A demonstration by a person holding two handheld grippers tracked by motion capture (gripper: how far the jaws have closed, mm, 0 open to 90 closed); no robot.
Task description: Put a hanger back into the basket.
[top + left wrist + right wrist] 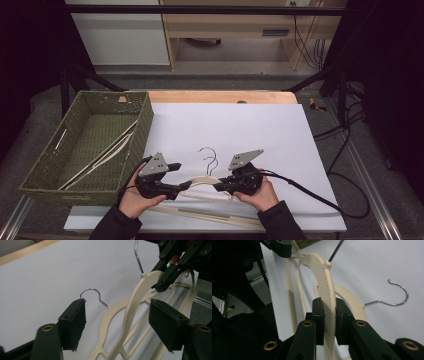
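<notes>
The cream hanger [325, 285] is lifted over the white sheet [240, 125] near the desk's front edge, above a second hanger [110, 315]. The right gripper [329, 322] clamps its shoulder; the left gripper [117, 320] has its jaws open around it. Best to keep the right grip firm and carry it level toward the basket [45, 170] at the left edge.

Cream hanger [205, 181] between both claws, seemingly raised off paper [260, 130].

Grey floor [240, 80], pale wooden cabinet [230, 22], dim room
</notes>
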